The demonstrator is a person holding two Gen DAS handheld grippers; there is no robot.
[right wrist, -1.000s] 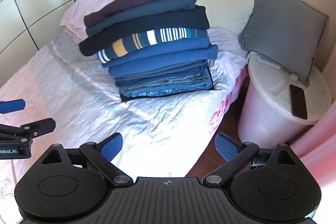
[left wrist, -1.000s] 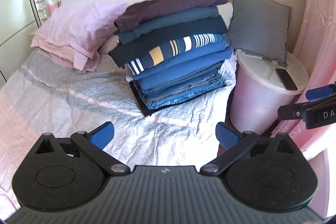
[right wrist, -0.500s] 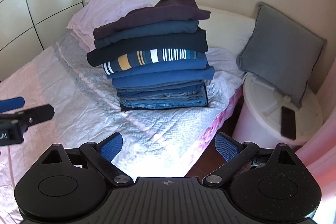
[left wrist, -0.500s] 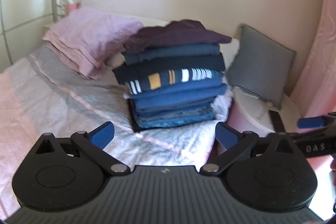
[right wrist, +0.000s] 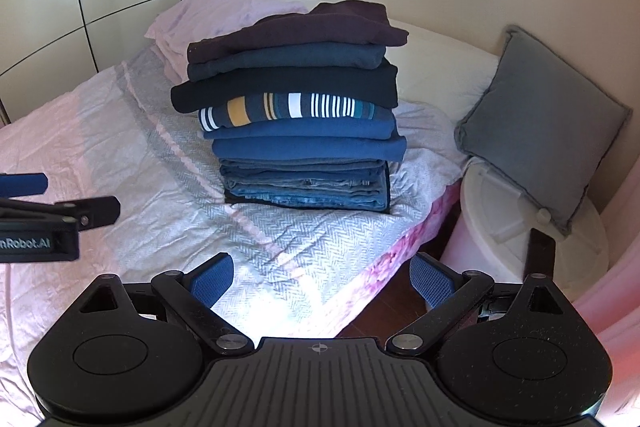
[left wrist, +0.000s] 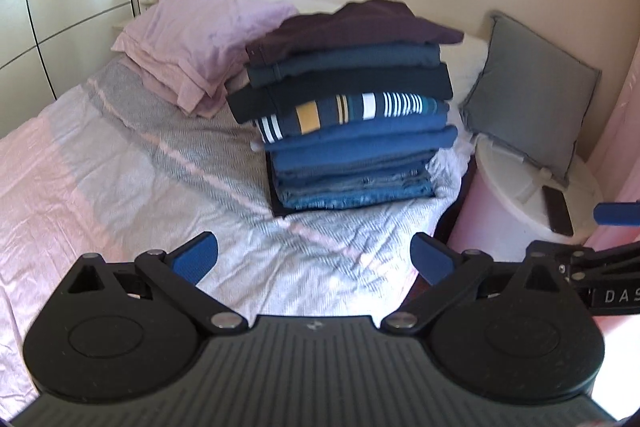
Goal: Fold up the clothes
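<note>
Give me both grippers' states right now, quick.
Left gripper: open, holding nothing.
Right gripper: open, holding nothing.

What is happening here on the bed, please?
A person holds a hand-held gripper in each hand, both pointed at a stack of folded clothes on the bed. The left hand-held gripper and the right hand-held gripper are both open and hold nothing. No unfolded garment is in view. Beside the bed, a phone lies on a white bin, with a grey cushion leaning behind it.
</note>
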